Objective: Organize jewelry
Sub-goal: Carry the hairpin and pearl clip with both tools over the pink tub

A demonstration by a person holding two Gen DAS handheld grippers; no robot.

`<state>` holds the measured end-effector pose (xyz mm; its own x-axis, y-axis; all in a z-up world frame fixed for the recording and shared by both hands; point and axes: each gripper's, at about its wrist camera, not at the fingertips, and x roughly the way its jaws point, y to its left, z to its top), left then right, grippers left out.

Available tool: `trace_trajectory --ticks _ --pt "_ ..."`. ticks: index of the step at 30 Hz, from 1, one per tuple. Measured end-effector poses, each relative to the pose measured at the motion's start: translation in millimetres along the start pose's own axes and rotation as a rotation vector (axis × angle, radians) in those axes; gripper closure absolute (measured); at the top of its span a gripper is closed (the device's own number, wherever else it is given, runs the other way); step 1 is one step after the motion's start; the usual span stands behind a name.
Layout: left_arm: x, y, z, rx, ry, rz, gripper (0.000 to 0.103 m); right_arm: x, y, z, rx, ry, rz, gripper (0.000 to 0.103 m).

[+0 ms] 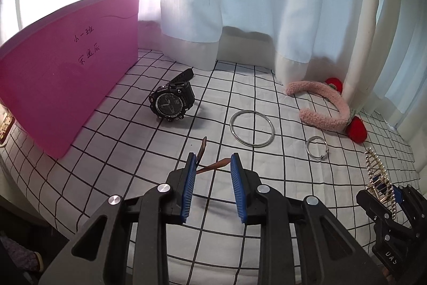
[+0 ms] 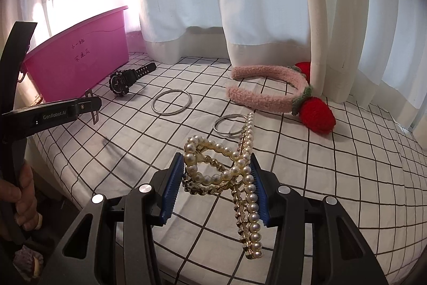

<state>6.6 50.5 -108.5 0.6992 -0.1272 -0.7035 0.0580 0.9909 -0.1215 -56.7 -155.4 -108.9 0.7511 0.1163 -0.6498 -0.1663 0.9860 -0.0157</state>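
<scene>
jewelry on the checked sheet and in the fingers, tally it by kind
watch: 1
silver bangles, large and small: 2
pink plush headband with strawberries: 1
pearl hair claw, in the right gripper: 1
thin brown hair clip, in the left gripper: 1
total: 6

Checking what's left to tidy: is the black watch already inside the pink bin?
No, the black watch lies on the checked cloth beside the pink bin, outside it.
</scene>
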Motion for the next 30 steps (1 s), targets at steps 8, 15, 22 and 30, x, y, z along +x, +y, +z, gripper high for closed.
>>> trace_trajectory --ticks 8,15,22,30 --pt "-26 13 27 -0.047 -0.029 0.021 0.077 -12 0 30 -0.021 -0.020 0.039 0.056" --pt "-61 21 52 -0.064 -0.084 0.056 0.077 -25 11 58 -0.052 -0.051 0.099 0.056" --pt "-105 42 88 -0.115 -0.162 0.093 0.077 -40 40 109 -0.126 -0.119 0.164 0.056" --pt "-141 90 138 -0.137 -0.252 0.170 0.077 -38 110 188 -0.188 -0.213 0.268 0.056"
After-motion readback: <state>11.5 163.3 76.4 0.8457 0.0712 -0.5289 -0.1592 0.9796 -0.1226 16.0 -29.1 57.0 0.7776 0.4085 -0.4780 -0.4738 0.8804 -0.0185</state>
